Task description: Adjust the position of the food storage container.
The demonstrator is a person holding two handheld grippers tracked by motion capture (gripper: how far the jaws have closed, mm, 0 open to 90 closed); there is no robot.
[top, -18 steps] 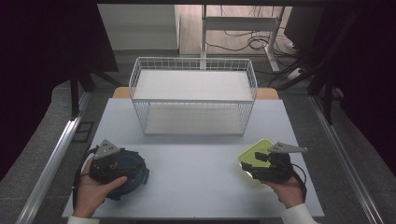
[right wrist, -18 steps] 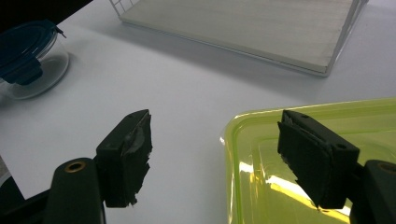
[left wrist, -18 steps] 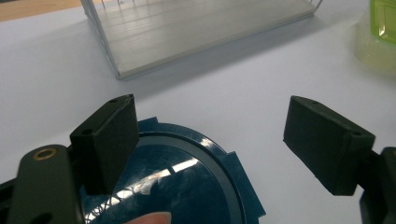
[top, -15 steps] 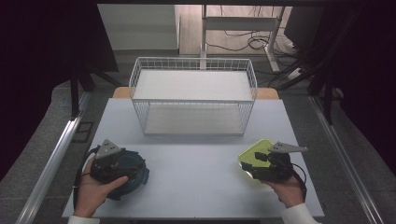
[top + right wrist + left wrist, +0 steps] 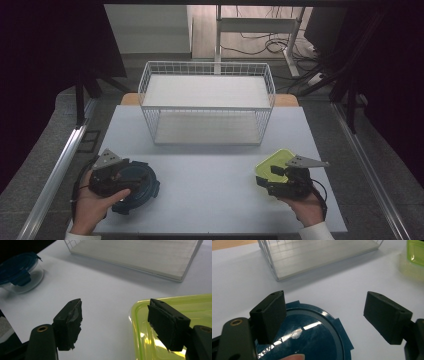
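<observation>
1. Blue-lidded, one round container (image 5: 134, 186) is seen at the left of the white bench (image 5: 210, 190), beneath the left hand-held gripper (image 5: 116, 176), whose jaws are spread around the lid's edge without pressing it.
2. One white wire basket (image 5: 207, 102) is set at the middle rear.
3. One lime-green container (image 5: 272, 165) lies at the right, with the right hand-held gripper (image 5: 272, 177) spread over its rim.

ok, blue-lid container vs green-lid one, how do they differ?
The blue-lid container is round, near the left gripper; the green-lid container is squarish with rounded corners, by the right gripper. Blue lid is dark, green is bright and translucent. Both sit on the table, ungripped.
</observation>
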